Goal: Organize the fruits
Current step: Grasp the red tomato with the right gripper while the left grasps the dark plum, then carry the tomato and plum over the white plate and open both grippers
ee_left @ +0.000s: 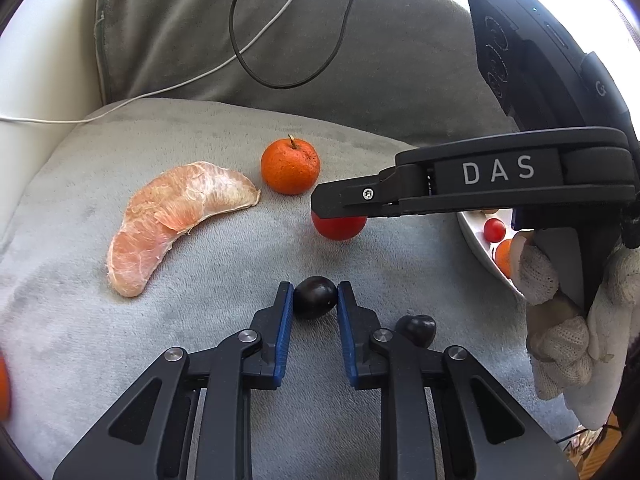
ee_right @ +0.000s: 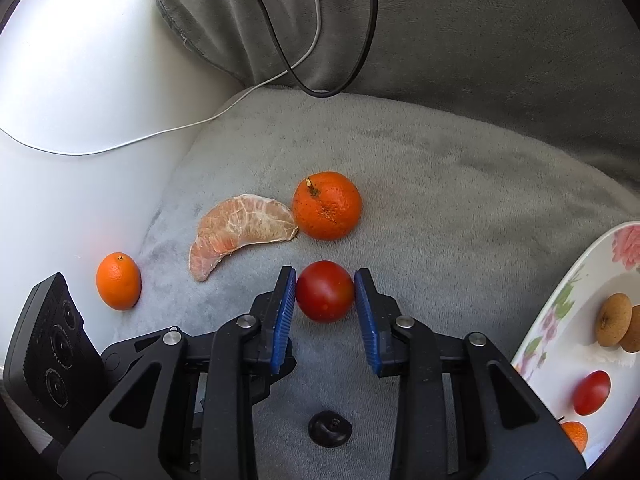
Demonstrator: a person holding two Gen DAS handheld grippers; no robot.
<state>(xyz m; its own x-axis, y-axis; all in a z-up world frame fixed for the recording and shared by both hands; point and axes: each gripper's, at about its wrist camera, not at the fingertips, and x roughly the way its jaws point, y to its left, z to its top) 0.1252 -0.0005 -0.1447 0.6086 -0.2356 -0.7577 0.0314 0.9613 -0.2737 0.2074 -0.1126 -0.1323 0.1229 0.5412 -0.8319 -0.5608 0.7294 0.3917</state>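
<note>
On a grey plush cushion lie a peeled pomelo segment [ee_left: 176,224], a mandarin [ee_left: 290,166], a red cherry tomato [ee_left: 340,228] and two dark grapes. My left gripper [ee_left: 315,298] is shut on one dark grape [ee_left: 314,297]; the other dark grape [ee_left: 416,330] lies just right of it. My right gripper [ee_right: 325,290] is shut on the cherry tomato [ee_right: 325,291], which rests on the cushion. It also shows in the left wrist view [ee_left: 340,200], reaching in from the right. A dark grape [ee_right: 330,428] lies under the right gripper. A small orange [ee_right: 118,281] lies at the cushion's left edge.
A floral white plate [ee_right: 560,308] at the right holds a cherry tomato [ee_right: 592,393], two brown round fruits [ee_right: 614,325] and a small orange. A black cable [ee_left: 288,40] and a white cable [ee_left: 160,92] hang over the grey backrest. A white wall stands left.
</note>
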